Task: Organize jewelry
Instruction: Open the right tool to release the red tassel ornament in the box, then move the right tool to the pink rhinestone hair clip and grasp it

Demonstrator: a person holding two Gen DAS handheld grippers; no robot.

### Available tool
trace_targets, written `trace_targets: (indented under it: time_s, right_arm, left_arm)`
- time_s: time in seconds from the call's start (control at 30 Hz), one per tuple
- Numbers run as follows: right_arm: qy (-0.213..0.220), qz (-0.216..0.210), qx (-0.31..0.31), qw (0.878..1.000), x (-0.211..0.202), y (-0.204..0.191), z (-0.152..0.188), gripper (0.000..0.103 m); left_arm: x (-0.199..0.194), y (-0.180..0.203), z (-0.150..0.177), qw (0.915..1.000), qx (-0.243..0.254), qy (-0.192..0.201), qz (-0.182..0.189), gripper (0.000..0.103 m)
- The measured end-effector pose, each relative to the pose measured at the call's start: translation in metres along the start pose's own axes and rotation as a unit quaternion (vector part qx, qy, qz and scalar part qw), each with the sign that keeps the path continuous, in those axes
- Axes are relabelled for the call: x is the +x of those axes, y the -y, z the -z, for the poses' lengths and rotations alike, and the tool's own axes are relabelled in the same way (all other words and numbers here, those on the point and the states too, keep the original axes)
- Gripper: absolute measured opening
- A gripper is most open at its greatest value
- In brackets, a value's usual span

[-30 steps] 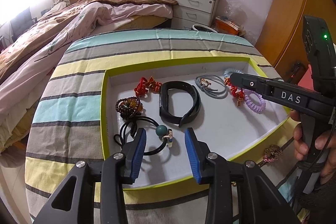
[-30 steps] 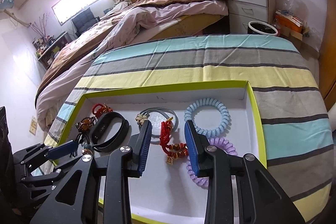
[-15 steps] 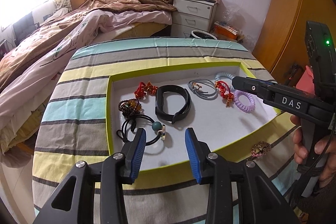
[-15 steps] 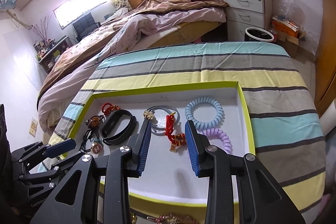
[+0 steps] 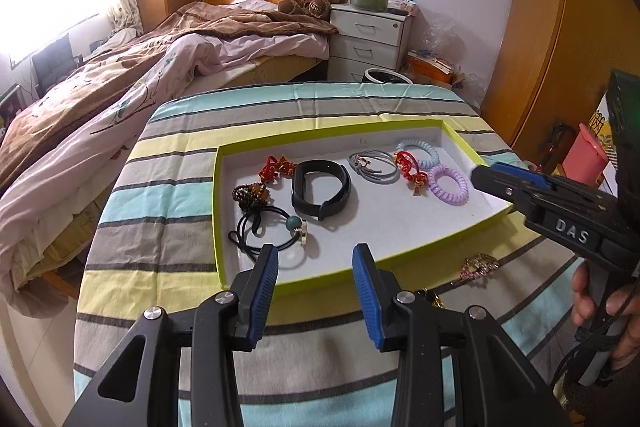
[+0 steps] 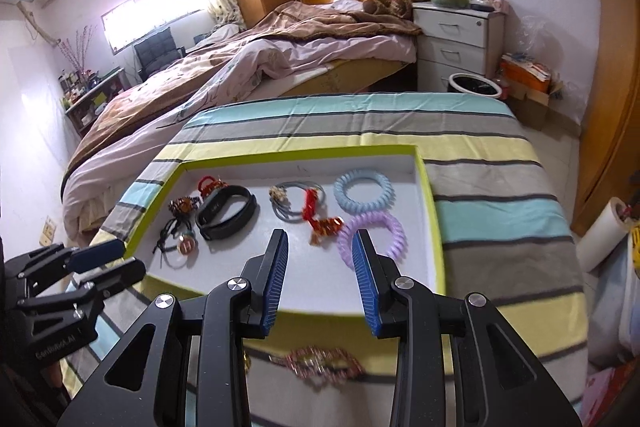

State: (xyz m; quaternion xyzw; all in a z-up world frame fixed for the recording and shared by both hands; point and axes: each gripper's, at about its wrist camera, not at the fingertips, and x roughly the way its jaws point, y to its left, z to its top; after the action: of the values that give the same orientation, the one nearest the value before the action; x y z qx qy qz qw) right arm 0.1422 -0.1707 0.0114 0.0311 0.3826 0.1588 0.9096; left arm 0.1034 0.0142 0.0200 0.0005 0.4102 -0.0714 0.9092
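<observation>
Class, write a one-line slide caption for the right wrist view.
Open right gripper above green-rimmed tray of bracelets and hair ties; pink jewelry piece outside.

Both the left gripper (image 5: 315, 269) and right gripper (image 6: 320, 261) have drawn back from the tray (image 5: 404, 259).

a green-rimmed white tray (image 5: 218, 211) holds a black band (image 5: 320, 193), grey ties (image 5: 374, 167), blue coil (image 5: 418, 151), purple coil (image 5: 448, 185), red charms and beaded pieces. a pink brooch (image 5: 478, 265) lies outside, near its front rim.
</observation>
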Motion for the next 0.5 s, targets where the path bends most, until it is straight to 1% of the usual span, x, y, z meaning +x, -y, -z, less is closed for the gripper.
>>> trace_targets:
  time_s: [0.1,0.2,0.3,0.37,0.4,0.43,0.5]
  right_arm:
    - [0.006,0.000,0.012,1.000,-0.014,0.008,0.012,0.035]
    - [0.004,0.001,0.020,1.000,-0.025,0.017,0.025,0.035]
    - [0.000,0.012,0.018,1.000,-0.032,0.025,0.039,0.035]
    - [-0.006,0.012,0.013,1.000,-0.033,0.027,0.046,0.039]
    - [-0.009,0.009,0.009,1.000,-0.033,0.029,0.049,0.045]
    - [-0.014,0.006,0.005,1.000,-0.032,0.029,0.051,0.047]
    - [-0.021,-0.009,-0.006,1.000,-0.029,0.029,0.054,0.047]
  left_arm:
    - [-0.005,0.000,0.007,0.9999,-0.007,0.003,0.010,0.038]
    - [-0.009,0.002,0.014,0.9997,-0.010,0.003,0.020,0.038]
    - [-0.011,0.002,0.023,0.9993,-0.013,0.000,0.035,0.038]
    - [-0.010,0.003,0.029,0.9989,-0.014,-0.006,0.045,0.038]
    - [-0.009,0.003,0.031,0.9987,-0.016,-0.008,0.047,0.038]
    - [-0.009,0.002,0.032,0.9985,-0.017,-0.009,0.050,0.039]
    - [-0.008,0.001,0.036,0.9984,-0.020,-0.013,0.051,0.039]
